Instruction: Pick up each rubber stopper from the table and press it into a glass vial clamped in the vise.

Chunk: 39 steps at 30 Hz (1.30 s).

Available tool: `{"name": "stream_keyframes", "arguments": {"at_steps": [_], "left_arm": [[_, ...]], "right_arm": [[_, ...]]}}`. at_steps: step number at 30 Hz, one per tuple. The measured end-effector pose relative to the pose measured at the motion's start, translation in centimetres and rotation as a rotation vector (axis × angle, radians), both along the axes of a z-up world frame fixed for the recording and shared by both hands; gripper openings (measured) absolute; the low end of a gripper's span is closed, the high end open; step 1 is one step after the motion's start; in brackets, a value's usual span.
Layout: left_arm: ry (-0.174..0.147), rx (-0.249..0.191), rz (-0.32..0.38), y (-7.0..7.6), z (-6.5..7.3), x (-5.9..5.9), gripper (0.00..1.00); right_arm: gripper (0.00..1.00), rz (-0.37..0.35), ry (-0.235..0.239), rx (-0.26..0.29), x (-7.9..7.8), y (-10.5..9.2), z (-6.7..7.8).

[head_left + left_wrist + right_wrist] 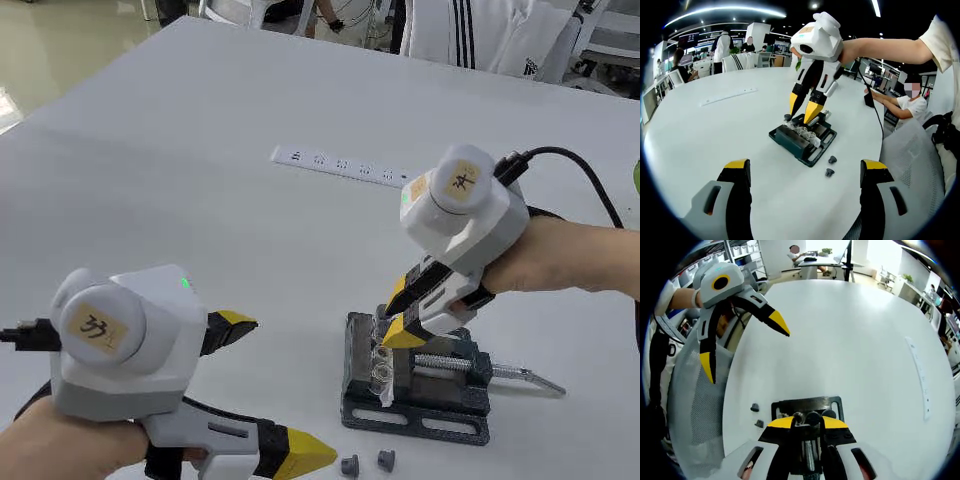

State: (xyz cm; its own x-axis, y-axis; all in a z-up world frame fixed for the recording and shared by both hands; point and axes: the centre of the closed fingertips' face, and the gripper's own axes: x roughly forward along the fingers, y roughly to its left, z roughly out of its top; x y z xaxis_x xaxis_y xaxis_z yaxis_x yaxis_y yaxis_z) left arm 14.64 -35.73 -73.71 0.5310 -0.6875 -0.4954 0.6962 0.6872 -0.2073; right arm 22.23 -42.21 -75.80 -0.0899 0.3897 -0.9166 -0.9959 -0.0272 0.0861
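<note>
Right claw [398, 322] sits over the vise [440, 400], tips close around a dark stopper [812, 418] above the vials [381, 372]; pinching or not, I can't tell. Left claw [282, 386] is spread wide. Pressed off-centre, the stopper could skew or crack glass.

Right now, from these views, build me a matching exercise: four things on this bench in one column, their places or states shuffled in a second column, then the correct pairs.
Things
1. left gripper
2. right gripper
3. two loose stoppers
4. power strip

Places or states
A. lying flat on the far side of the table
B. tips pointing down over the vise
C. jaws wide open, off to one side of the vise
D. on the table beside the vise's base

Pairs: 1-C, 2-B, 3-D, 4-A
</note>
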Motion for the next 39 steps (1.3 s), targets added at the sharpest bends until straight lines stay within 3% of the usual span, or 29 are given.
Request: {"name": "stream_keyframes", "arguments": {"at_steps": [2,4,6,11,20,35,37,38,39], "left_arm": [[0.001,0.001,0.001,-0.06,0.02,-0.05,0.90],[0.002,0.000,0.003,-0.14,0.11,-0.09,0.90],[0.004,0.002,0.003,-0.13,0.06,-0.12,0.90],[0.005,0.001,0.005,-0.18,0.07,-0.17,0.90],[0.012,-0.002,0.009,0.19,-0.29,-0.15,0.90],[0.015,-0.010,0.010,-0.03,-0.52,0.07,0.90],[0.014,-0.006,0.008,0.01,-0.49,0.14,0.90],[0.014,-0.012,0.010,0.00,-0.42,0.18,0.90],[0.011,-0.015,0.013,0.02,-0.34,0.26,0.90]], "right_arm": [[0.09,0.014,-0.021,0.005,0.53,0.11,-0.12],[0.08,0.002,-0.003,0.002,0.30,0.01,-0.02],[0.06,0.015,-0.023,0.000,0.42,0.07,-0.06],[0.00,0.018,-0.009,-0.013,0.28,0.08,-0.26],[0.00,0.038,-0.015,-0.034,0.48,0.39,-0.65],[0.00,0.105,-0.034,-0.136,0.43,0.27,-0.90],[0.00,0.095,-0.029,-0.131,0.50,0.21,-0.98],[0.00,0.043,-0.003,-0.117,0.45,0.27,-1.01],[0.00,0.054,-0.003,-0.107,0.52,0.10,-0.94]]}}
